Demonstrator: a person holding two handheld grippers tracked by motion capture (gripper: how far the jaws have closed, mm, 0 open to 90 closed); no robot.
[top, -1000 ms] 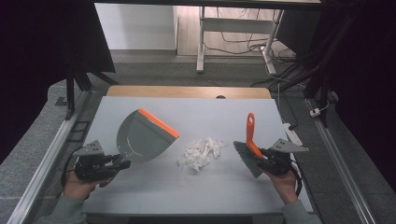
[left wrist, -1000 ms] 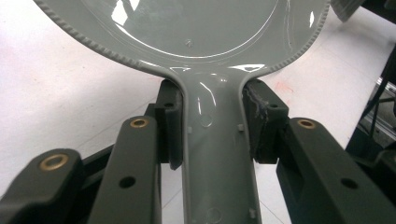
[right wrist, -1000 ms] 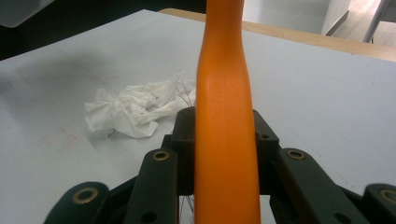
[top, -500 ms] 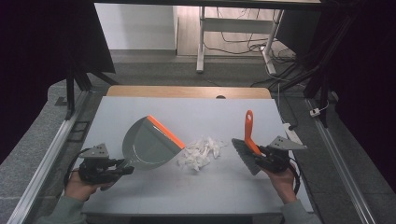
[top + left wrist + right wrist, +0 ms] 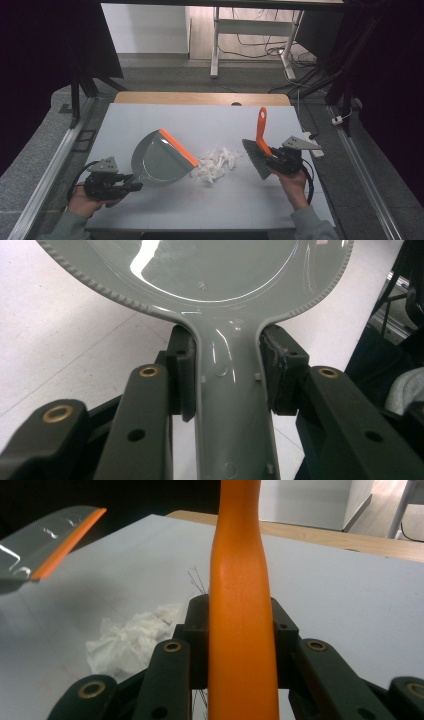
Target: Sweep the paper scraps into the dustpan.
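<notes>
A grey dustpan (image 5: 159, 159) with an orange lip is held by its handle in my left gripper (image 5: 131, 181), whose jaws are shut on the dustpan handle (image 5: 235, 405). The orange lip sits right beside a pile of crumpled white paper (image 5: 216, 162) in the middle of the table. My right gripper (image 5: 274, 159) is shut on the orange handle (image 5: 241, 605) of a hand brush, whose grey bristles (image 5: 255, 159) hang just right of the paper. The same crumpled paper (image 5: 131, 639) and the dustpan lip (image 5: 67, 540) lie beyond the brush in the right gripper view.
The grey-white tabletop (image 5: 200, 125) has a wooden strip (image 5: 200, 98) along its far edge. Metal rails run down both sides. A desk frame and cables (image 5: 280, 45) stand on the floor beyond the table.
The dustpan has tipped down and slid right until its lip meets the paper pile. The brush has shifted slightly left toward the paper.
</notes>
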